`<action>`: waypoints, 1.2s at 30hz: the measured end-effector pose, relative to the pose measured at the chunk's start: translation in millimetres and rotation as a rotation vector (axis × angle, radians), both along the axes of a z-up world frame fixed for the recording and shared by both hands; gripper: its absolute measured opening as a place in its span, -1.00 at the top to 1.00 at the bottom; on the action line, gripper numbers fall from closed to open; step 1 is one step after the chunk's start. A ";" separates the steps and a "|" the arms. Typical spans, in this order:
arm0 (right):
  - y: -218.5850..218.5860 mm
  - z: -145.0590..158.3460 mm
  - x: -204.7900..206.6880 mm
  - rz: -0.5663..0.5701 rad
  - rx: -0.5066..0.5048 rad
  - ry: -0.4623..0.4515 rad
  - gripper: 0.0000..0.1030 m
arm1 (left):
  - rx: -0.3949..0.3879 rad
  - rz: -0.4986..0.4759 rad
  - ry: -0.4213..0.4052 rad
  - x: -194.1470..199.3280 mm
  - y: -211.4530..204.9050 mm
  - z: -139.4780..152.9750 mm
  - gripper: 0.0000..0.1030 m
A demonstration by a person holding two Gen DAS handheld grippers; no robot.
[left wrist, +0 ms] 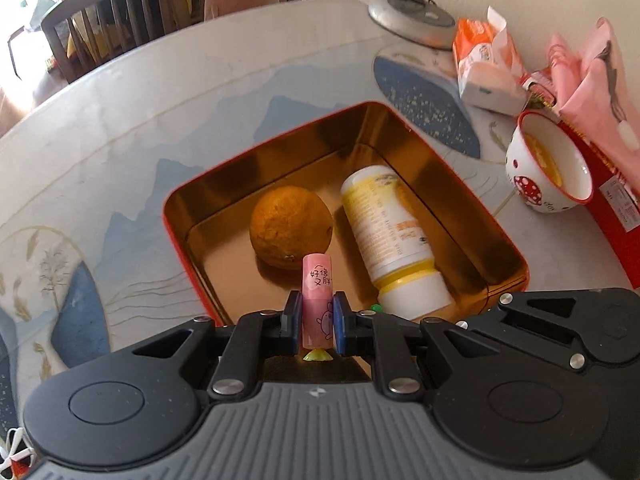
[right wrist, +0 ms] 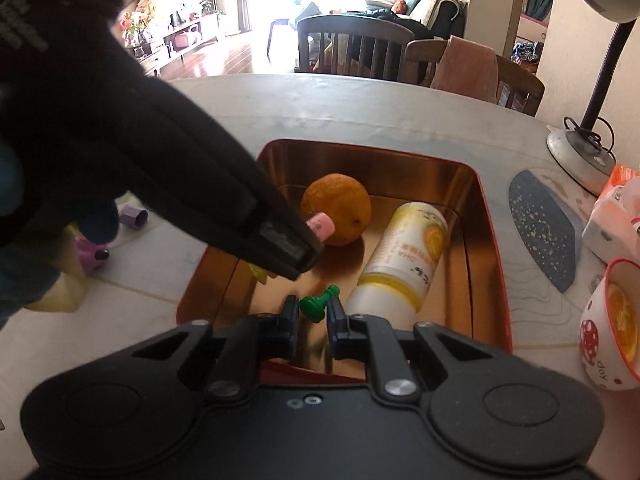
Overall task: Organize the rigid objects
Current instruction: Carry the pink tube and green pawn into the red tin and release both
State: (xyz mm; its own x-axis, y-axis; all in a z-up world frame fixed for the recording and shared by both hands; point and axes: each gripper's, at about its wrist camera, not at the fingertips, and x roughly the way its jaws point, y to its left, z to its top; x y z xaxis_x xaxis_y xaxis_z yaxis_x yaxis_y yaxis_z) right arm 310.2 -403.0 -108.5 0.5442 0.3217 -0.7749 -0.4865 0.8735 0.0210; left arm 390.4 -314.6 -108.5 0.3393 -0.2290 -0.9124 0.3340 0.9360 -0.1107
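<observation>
A red tin with a gold inside [left wrist: 188, 196] [right wrist: 492, 216] sits on the table. An orange [left wrist: 291, 226] [right wrist: 336, 208] and a lying white-and-yellow bottle [left wrist: 390, 240] [right wrist: 404, 264] rest in it. My left gripper [left wrist: 317, 320] is shut on a pink tube [left wrist: 317, 300] with a green base, held above the tin's near part; it also shows in the right wrist view [right wrist: 320, 226]. My right gripper [right wrist: 314, 312] hovers over the tin's near edge, jaws a little apart around a green pawn-shaped piece [right wrist: 318, 304]; whether they touch it is unclear.
A red-rimmed mushroom bowl [left wrist: 548, 168] [right wrist: 608, 332], tissue packs [left wrist: 484, 68], pink bags [left wrist: 592, 68] and a lamp base [left wrist: 412, 20] [right wrist: 576, 152] stand to the right. Purple items [right wrist: 134, 216] lie left of the tin. Chairs [right wrist: 356, 44] stand beyond the table.
</observation>
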 end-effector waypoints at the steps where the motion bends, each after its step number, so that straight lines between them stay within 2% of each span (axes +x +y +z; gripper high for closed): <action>1: -0.5 -1.2 0.8 0.000 -0.006 0.001 0.75 | 0.002 -0.002 0.010 1.9 -1.5 -3.2 0.69; 15: -9.8 -9.6 13.5 -0.020 0.010 0.045 0.72 | 0.019 -0.023 0.068 14.7 -19.1 -24.8 0.69; 20: -9.8 -9.2 14.4 -0.030 0.012 0.051 0.59 | 0.012 -0.010 0.073 15.0 -17.2 -25.0 0.69; 29: -12.4 -2.4 11.6 -0.052 0.028 0.048 0.44 | -0.044 -0.012 0.037 3.0 -3.6 -7.3 0.69; 34: -10.8 7.1 4.8 -0.060 0.025 0.024 0.32 | -0.059 -0.021 -0.010 -8.8 2.9 8.2 0.55; 36: -10.2 11.8 0.2 -0.066 0.028 0.013 0.29 | -0.068 -0.019 -0.028 -12.4 6.3 14.1 0.42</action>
State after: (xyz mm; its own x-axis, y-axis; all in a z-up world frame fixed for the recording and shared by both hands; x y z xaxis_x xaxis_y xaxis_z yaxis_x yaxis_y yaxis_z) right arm 310.4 -413.3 -96.8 0.5550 0.3067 -0.7732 -0.4272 0.9027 0.0515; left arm 378.0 -308.3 -94.4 0.3595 -0.2968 -0.8847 0.3552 0.9202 -0.1643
